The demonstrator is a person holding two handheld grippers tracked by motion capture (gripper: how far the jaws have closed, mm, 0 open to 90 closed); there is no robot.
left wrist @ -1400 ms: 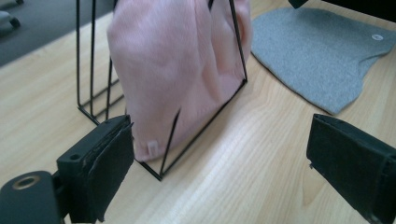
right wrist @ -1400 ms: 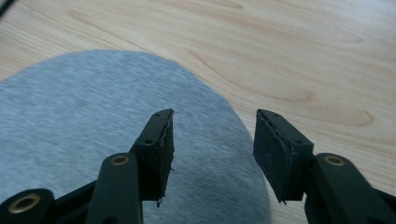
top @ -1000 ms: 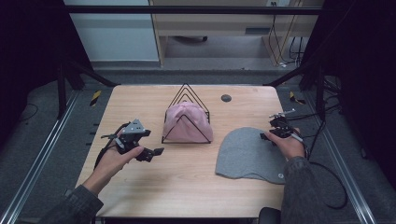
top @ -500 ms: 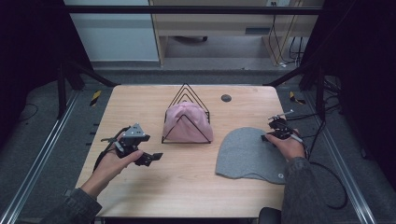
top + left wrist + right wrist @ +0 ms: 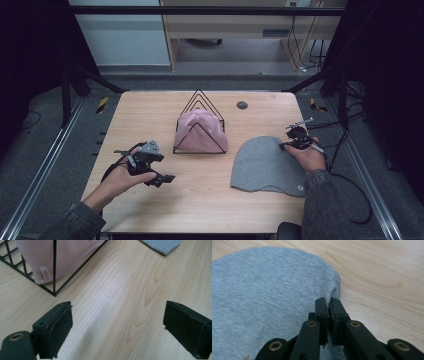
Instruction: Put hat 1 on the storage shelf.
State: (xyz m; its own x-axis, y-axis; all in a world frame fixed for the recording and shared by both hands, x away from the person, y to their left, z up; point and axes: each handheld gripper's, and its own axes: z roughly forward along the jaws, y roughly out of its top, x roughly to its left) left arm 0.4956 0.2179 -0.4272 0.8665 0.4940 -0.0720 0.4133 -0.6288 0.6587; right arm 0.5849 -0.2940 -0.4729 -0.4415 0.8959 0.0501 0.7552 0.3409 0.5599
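Your right gripper [image 5: 329, 305] has its jaws pinched tight on the edge of the grey beanie [image 5: 265, 165]; in the right gripper view the fabric puckers up between them. In the high view that gripper [image 5: 296, 140] sits at the beanie's upper right edge, right of frame centre, with your right hand [image 5: 310, 157] on it. The beanie lies flat on the wooden surface [image 5: 210, 200], lower right of the frame, small tag near its lower right corner.

Your left gripper [image 5: 162, 177] is at lower left of the high view, held in your left hand [image 5: 122, 177], jaws spread wide and gripping nothing. The left gripper view shows bare wood between its jaws [image 5: 117, 325], the rack corner at upper left and a grey beanie edge [image 5: 161, 245] at the top right.

The pink beanie [image 5: 200, 131] sits inside the black wire rack [image 5: 199, 107] at frame centre; its label [image 5: 45, 273] shows through the wires in the left gripper view. Rack and grey beanie are near each other, apart. A small dark round object [image 5: 242, 105] lies near the surface's far edge, upper right of the rack.
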